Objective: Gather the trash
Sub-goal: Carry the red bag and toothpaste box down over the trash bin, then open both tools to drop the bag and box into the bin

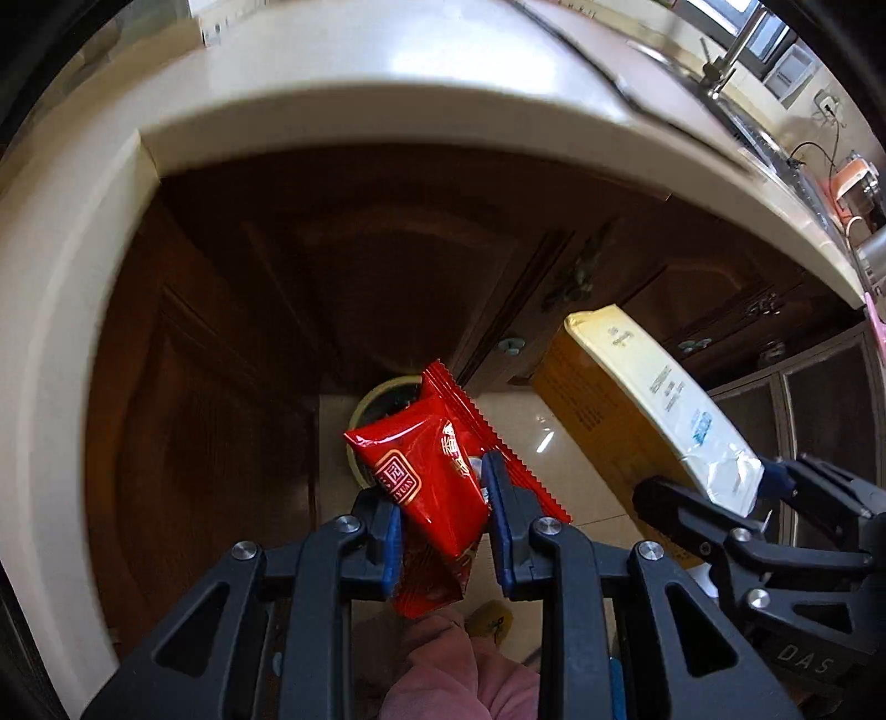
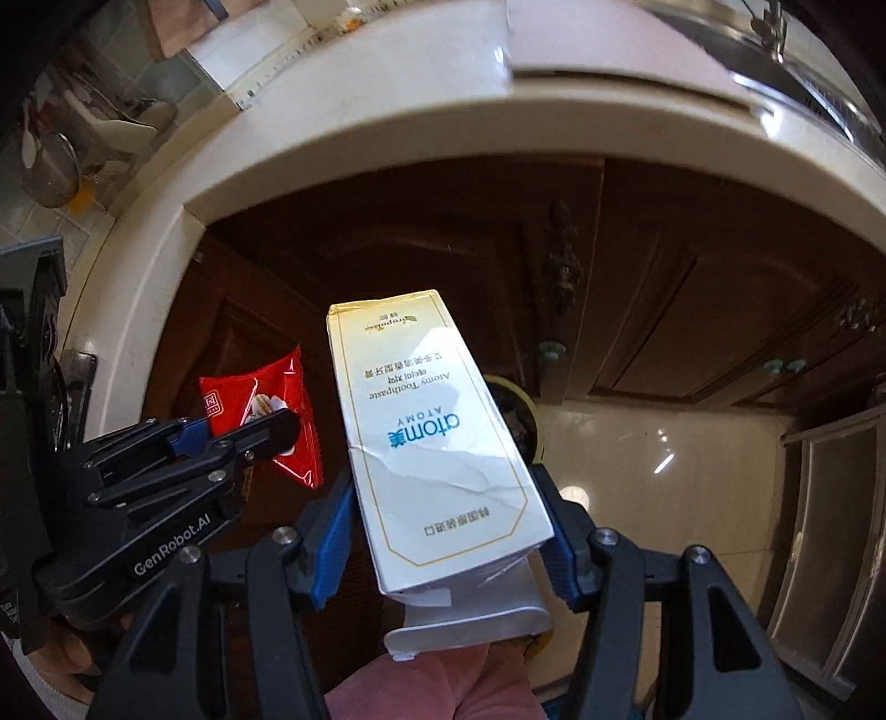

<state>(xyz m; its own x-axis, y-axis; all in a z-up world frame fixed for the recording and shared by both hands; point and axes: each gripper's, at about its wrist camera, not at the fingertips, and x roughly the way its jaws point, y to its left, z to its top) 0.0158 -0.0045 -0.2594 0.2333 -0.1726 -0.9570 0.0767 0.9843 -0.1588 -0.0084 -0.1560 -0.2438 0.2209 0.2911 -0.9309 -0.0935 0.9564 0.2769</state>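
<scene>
My left gripper (image 1: 443,520) is shut on a red snack wrapper (image 1: 432,471) and holds it in the air above a round trash bin (image 1: 382,399) on the floor. My right gripper (image 2: 448,531) is shut on a crumpled white and gold toothpaste box (image 2: 426,432). The box also shows at the right of the left wrist view (image 1: 653,410), and the wrapper at the left of the right wrist view (image 2: 266,404). The bin's dark rim (image 2: 526,410) peeks out behind the box. Both grippers hang side by side below the counter's edge.
A cream countertop (image 1: 360,94) curves overhead, with a sink and faucet (image 1: 731,50) at the far right. Dark wooden cabinet doors (image 1: 221,387) stand behind the bin. The floor is glossy beige tile (image 2: 664,471). A pink sleeve (image 1: 470,664) shows below.
</scene>
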